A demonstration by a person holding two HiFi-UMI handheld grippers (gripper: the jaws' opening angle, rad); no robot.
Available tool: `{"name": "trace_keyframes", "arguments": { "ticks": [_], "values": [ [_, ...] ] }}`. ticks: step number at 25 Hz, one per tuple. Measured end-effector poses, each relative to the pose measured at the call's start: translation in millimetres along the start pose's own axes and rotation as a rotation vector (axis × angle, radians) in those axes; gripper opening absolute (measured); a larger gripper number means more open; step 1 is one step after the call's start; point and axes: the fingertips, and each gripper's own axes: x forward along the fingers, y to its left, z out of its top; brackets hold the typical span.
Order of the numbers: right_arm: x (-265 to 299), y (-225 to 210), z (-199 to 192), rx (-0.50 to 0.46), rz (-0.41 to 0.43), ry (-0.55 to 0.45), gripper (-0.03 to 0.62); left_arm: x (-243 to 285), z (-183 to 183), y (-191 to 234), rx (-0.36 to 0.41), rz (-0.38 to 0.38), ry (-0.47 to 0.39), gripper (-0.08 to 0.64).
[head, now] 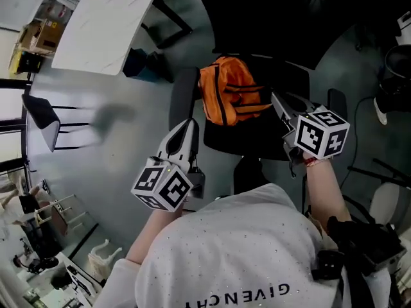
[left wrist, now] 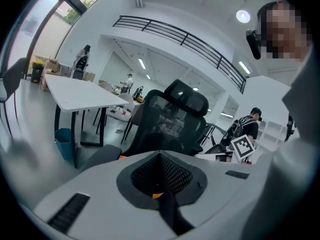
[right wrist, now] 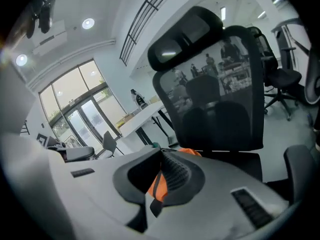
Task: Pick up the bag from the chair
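Bag: orange backpack (head: 230,97) w/ dark straps, sitting on the seat of the black office chair (head: 257,144), toward the seat's left side in the head view.
My L tool: left gripper (head: 189,125) has its jaws closed tip to tip w/ nothing in them. It points at the chair from just beside the left armrest (head: 183,95).
My R tool: right gripper (head: 275,99) also looks closed at the tips and grips nothing. It's near the bag's right edge, and I can't tell if it touches.
R gripper view: chair backrest (right wrist: 220,99) fills the frame, and orange fabric (right wrist: 191,153) peeks over the jaws.
Surroundings: white table (head: 103,24) stands off to the left, well apart from the chair.
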Motion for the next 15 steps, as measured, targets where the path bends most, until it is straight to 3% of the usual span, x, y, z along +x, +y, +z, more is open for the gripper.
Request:
{"name": "trace_keyframes", "arguments": {
  "ticks": [3,6,11,15],
  "values": [
    [18.6,-42.5,-5.2,0.057,-0.021,0.024,0.003,37.7,-10.8,5.4,0.029,0.042,0.057,0.014],
    [32.3,-74.3,-22.5,0.157,-0.029,0.045,0.005,67.2,-27.9,10.5,0.123,0.099,0.136,0.014],
    [46.3,-126.5,-39.8,0.253,-0.058,0.071,0.004,124.2,-78.0,6.1,0.234,0.088,0.346,0.013],
    [44.7,-159.3,-50.2,0.315,-0.086,0.067,0.003,160.1,-120.3,13.2,0.211,0.084,0.497,0.012]
  ]
}}
